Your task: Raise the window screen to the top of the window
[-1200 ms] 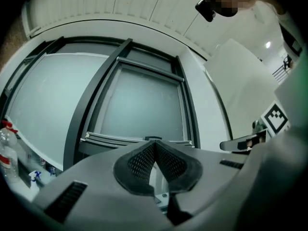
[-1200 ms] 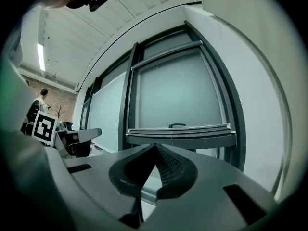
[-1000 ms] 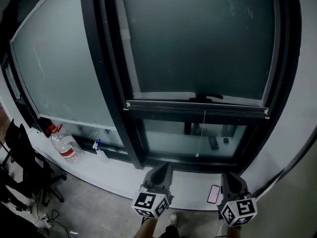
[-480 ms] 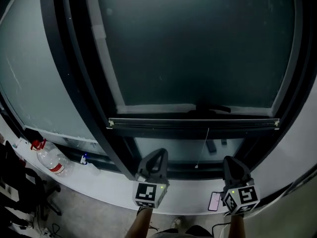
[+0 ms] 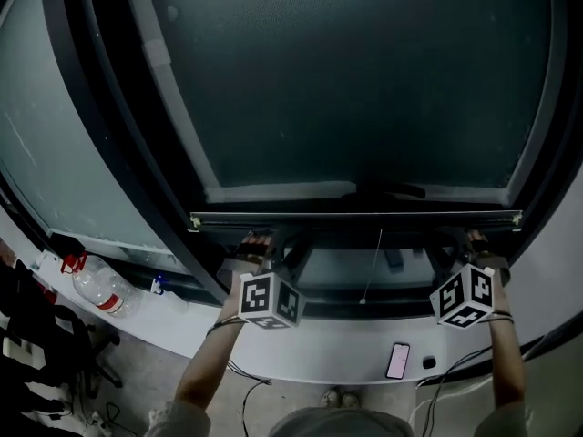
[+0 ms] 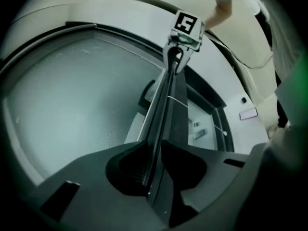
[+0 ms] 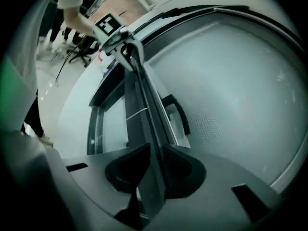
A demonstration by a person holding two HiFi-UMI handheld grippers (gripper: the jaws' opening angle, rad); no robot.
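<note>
Gripping the window screen's (image 5: 355,80) bottom bar (image 5: 364,217) from underneath, both tools are closed on it. In the left gripper view, the left gripper (image 6: 153,163) has its two dark jaws pressed against either side of the slim metal rail, which runs away between them toward 12 o'clock. In the right gripper view, the right gripper (image 7: 153,165) clamps the same rail in the same manner.

In the head view the bar lies level across the pane just below the middle of the picture. The left tool meets it at about 7 o'clock and the right tool at about 4 o'clock, near the bar's two ends. The dark mesh fills the frame above the bar out to 12 o'clock. A black window handle (image 5: 390,189) sits just above the rail, slightly right of centre. A thin pull cord (image 5: 373,262) hangs straight down from the bar toward 6 o'clock, over the uncovered lower glass.

Below the window a pale sill (image 5: 301,340) curves from 9 o'clock round to 4 o'clock. On it a phone (image 5: 396,360) lies flat near 5 o'clock. A large water bottle (image 5: 96,289) with a red cap and a small spray bottle (image 5: 168,289) stand at 8 o'clock. A black office chair (image 5: 36,335) stands on the grey floor (image 5: 137,385) at the far 8 o'clock edge, with cables trailing beside it.
</note>
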